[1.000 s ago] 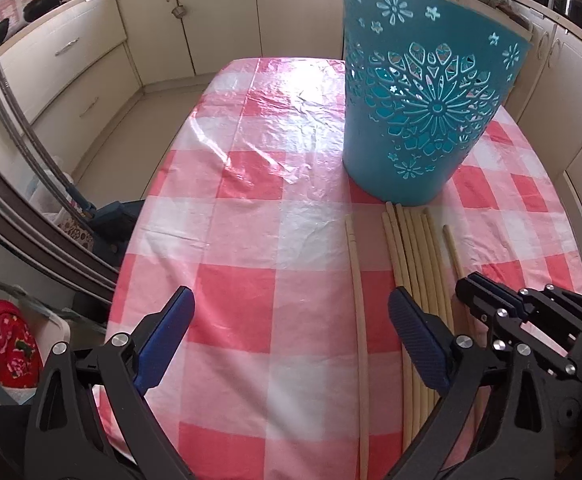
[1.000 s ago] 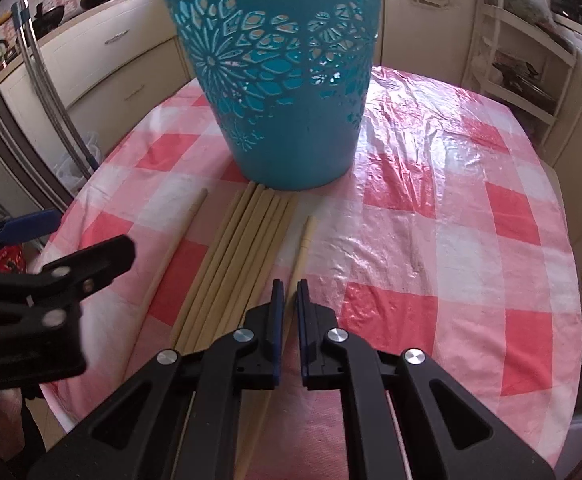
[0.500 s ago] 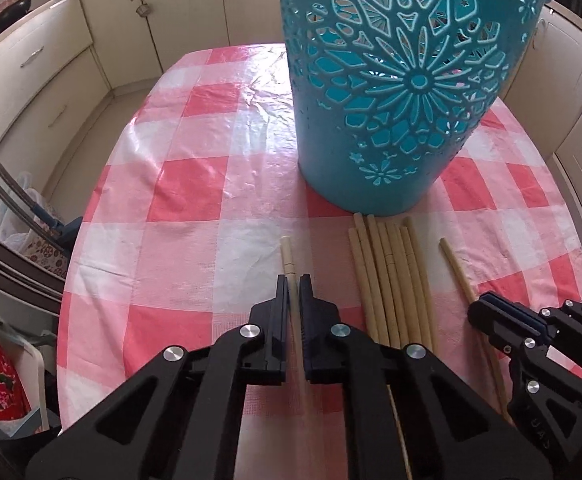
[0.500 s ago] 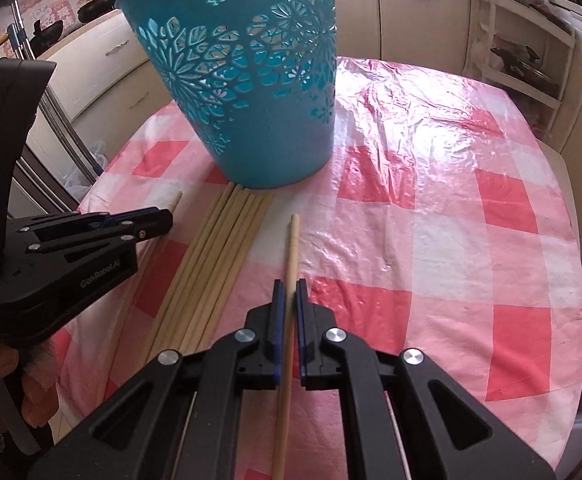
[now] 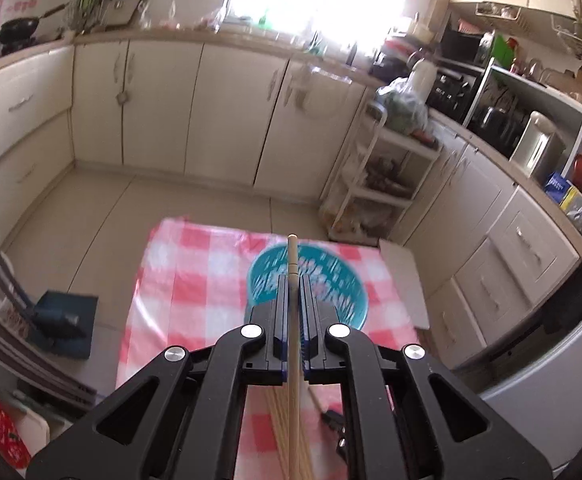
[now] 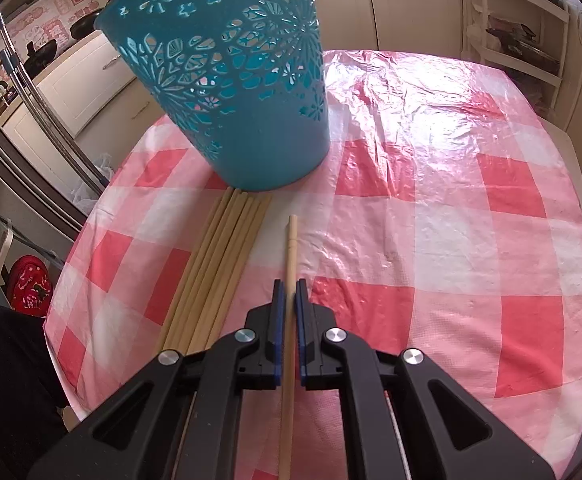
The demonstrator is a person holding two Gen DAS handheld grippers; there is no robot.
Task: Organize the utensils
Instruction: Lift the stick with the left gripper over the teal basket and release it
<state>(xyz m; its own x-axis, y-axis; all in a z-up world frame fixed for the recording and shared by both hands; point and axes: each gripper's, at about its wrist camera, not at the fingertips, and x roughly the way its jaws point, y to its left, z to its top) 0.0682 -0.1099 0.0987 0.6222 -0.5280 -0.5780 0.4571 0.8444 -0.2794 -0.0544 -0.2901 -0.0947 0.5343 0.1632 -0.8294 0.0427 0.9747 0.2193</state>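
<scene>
So, one chopstick in each tool, basket waiting

Left wrist view: we've got the left tool (image 5: 291,300) pinching a chopstick (image 5: 292,264) high above the desk (image 5: 195,280), tip poking out over the open mouth of the teal basket (image 5: 347,300). It looks light and stiff but smooth, so a mid-shaft pinch could let it swivel; we'd keep the squeeze firm. The picture is blurry, but there's open air all round up here and the rim is the only edge to clear. Right wrist view: the right tool (image 6: 290,304) is pressed onto a second chopstick (image 6: 291,248) low over the desk, just beside the bundle of chopsticks (image 6: 219,264) whose far ends touch the basket's foot. The basket's cut-out wall could snag a tip, so we'd go in from the top; the checkered cloth to the right is bare.
</scene>
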